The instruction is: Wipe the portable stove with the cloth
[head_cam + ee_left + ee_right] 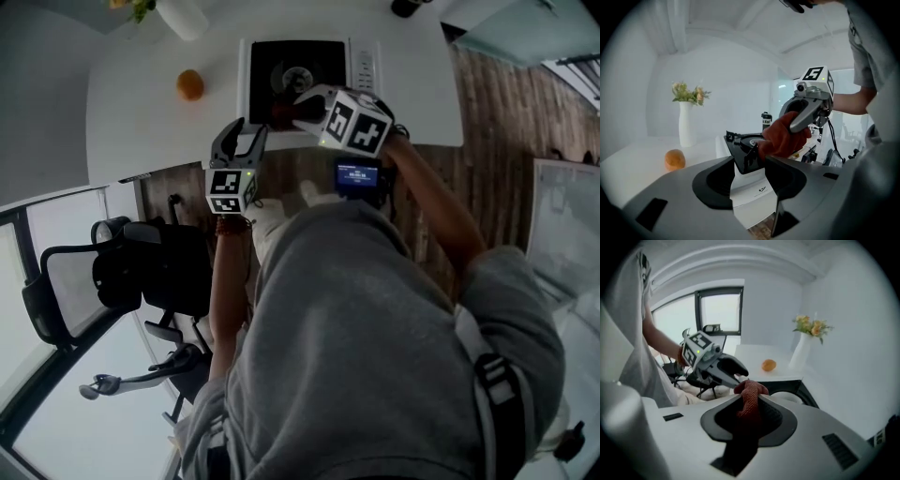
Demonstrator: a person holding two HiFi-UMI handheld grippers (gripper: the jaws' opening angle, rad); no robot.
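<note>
Right gripper [793, 126] is pinching the cloth [749, 394] on the portable stove [298, 66] at the near edge of the table [141, 122]; left gripper [246, 139], spread, is straddling its corner, so wiping may shove the unclamped stove.

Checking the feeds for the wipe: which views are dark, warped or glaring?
Head view: dim, stove nearly black, detail lost. Left gripper view: fisheye-bent, dark corners, cloth fairly sharp. Right gripper view: same bend, window glare, cloth's lower end lost in shadow inside the right claw.

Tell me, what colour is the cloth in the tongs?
The cloth is rusty red. The left gripper view shows it best.
</note>
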